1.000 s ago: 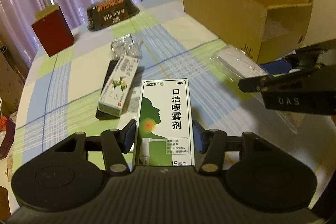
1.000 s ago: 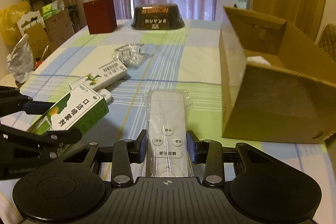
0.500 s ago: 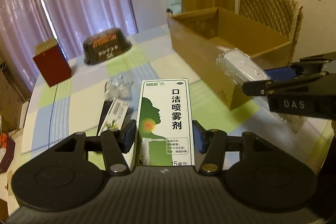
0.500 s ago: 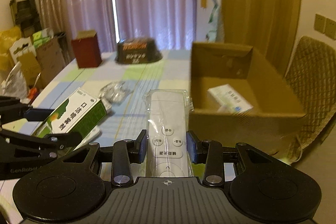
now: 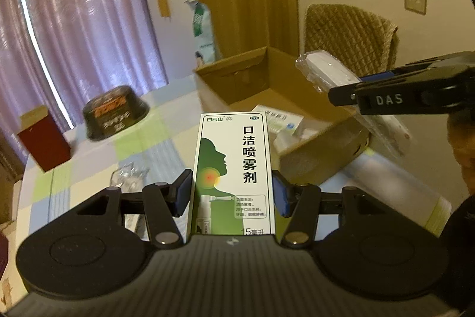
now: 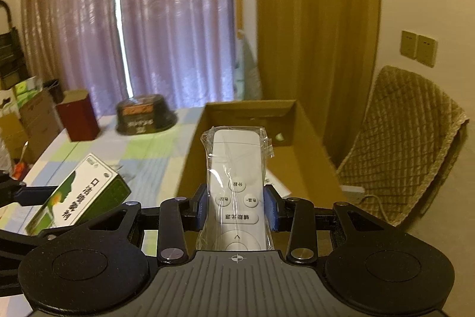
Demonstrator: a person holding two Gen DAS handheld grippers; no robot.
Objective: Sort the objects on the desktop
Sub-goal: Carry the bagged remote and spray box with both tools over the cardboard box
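My left gripper (image 5: 231, 196) is shut on a green and white spray box (image 5: 234, 165), held up above the table. The same spray box (image 6: 77, 195) shows at the lower left of the right wrist view. My right gripper (image 6: 236, 208) is shut on a white remote (image 6: 236, 180) wrapped in clear plastic, raised over the near wall of the open cardboard box (image 6: 308, 138). From the left wrist view the remote (image 5: 335, 73) and right gripper (image 5: 397, 97) hang above the cardboard box (image 5: 237, 79), which holds a white leaflet-like pack (image 5: 282, 121).
On the checked tablecloth (image 5: 139, 144) stand a dark red box (image 5: 44, 138) and a black bowl-shaped pack (image 5: 115, 112) at the far side, with a crumpled clear wrapper (image 5: 129, 176) nearer. A quilted chair (image 6: 409, 144) stands right of the cardboard box. Curtains hang behind.
Both grippers have risen and moved toward the cardboard box with their loads; the table items have dropped lower and farther away, and the box's inside has come into view.
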